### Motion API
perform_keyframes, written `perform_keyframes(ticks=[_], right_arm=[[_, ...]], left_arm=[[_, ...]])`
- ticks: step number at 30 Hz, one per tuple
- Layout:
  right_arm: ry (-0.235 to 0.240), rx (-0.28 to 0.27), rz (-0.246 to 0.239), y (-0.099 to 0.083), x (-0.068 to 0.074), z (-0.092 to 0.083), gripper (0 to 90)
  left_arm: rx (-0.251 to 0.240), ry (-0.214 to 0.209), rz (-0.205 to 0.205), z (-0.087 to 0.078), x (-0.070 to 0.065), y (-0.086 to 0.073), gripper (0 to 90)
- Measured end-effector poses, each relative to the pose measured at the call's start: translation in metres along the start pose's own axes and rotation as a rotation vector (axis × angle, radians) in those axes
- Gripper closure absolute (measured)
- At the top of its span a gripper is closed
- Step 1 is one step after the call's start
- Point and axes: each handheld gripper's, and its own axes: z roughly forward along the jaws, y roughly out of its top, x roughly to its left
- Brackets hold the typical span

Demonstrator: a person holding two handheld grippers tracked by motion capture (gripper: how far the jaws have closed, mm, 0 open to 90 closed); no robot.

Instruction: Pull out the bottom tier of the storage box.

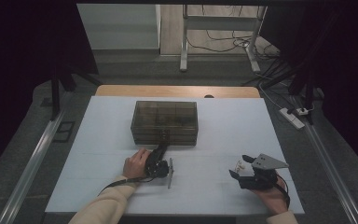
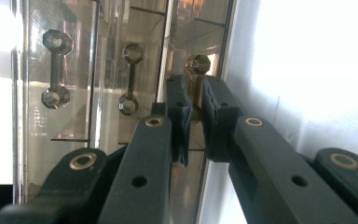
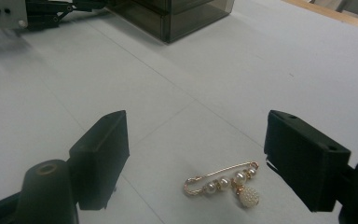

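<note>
Drawer handle (image 2: 196,79) — left tongs (image 2: 193,116) grip it | brooch (image 3: 228,183) — between open right tongs (image 3: 196,158)

L gripper (image 2: 193,116) clamped, R gripper (image 3: 196,163) wide.

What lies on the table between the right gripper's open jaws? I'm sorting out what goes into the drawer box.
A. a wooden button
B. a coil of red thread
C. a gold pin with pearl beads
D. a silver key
C: in the right gripper view a gold pin with pearl beads lies flat on the white table, between the wide-open jaws of the right gripper and untouched by them.
</note>
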Motion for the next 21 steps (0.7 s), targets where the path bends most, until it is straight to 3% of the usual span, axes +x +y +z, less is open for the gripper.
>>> perform_keyframes(ticks=[21], right_arm=[[-0.003,-0.001,0.002,0.000,0.000,0.000,21.1]], left_arm=[[-0.014,-0.023,-0.012,-0.015,0.000,0.000,81.0]])
